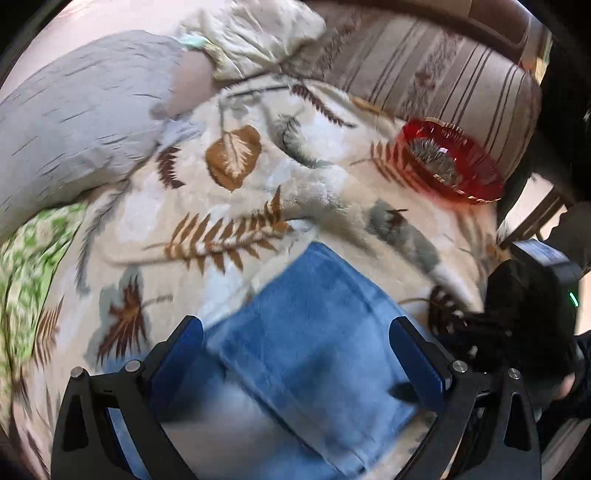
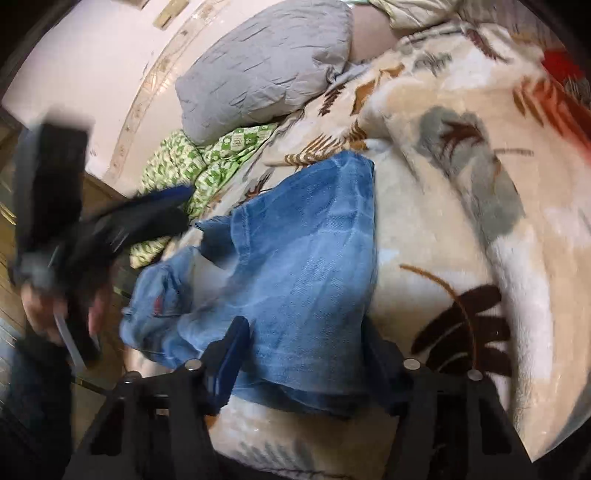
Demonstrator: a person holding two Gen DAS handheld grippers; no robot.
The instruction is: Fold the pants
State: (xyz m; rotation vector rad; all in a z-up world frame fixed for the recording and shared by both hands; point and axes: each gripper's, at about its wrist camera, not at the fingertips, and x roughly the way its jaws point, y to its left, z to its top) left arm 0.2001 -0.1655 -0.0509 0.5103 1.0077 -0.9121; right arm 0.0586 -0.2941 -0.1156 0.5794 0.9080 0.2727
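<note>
Blue denim pants lie folded on a leaf-patterned blanket. My left gripper is open, its fingers wide apart over the pants with nothing between them. In the right wrist view the pants lie bunched, waistband toward the bed's left edge. My right gripper is open, its blue left finger resting over the near edge of the denim; its right finger is hidden by cloth. The left gripper shows blurred at the left of the right wrist view.
A red glass bowl sits on the blanket near a striped sofa back. A grey pillow, a cream pillow and a green patterned cloth lie at the left. Wooden floor lies beyond the bed edge.
</note>
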